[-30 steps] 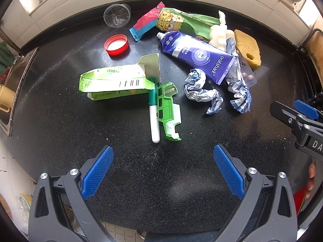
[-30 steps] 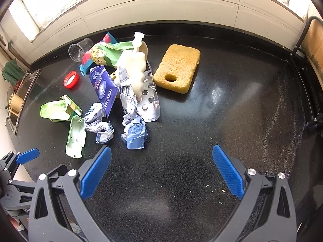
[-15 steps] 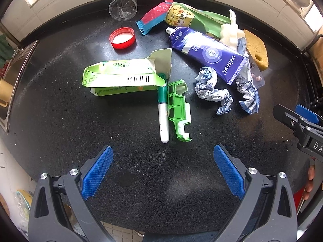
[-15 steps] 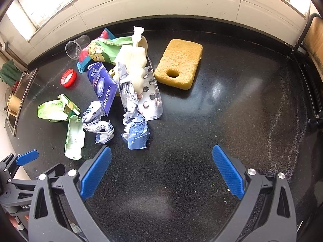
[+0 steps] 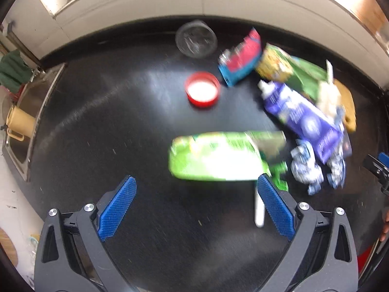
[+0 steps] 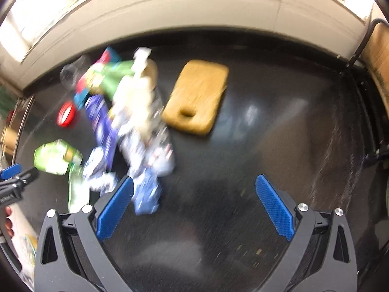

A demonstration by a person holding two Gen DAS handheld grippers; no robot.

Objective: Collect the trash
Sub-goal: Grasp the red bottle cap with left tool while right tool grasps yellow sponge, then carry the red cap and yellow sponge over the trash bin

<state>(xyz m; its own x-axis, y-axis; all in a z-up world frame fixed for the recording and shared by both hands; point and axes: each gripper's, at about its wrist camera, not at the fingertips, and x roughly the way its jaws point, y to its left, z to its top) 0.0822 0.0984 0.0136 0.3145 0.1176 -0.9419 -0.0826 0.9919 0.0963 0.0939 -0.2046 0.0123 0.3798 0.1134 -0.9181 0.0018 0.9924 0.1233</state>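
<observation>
The left gripper (image 5: 195,204) hangs with fingers wide apart over the black counter (image 5: 97,126), the green carton (image 5: 218,157) (badly blurred) lying just ahead of its fingertips. The right gripper (image 6: 194,203), likewise spread and empty, has a crumpled blue wrapper (image 6: 147,194) beside its left finger.

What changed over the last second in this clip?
Both tools advanced toward the trash: the left tool now sits close over the green carton, the right tool nears the crumpled paper. Both stay open and empty. The trash, including the sponge, hasn't shifted.
</observation>
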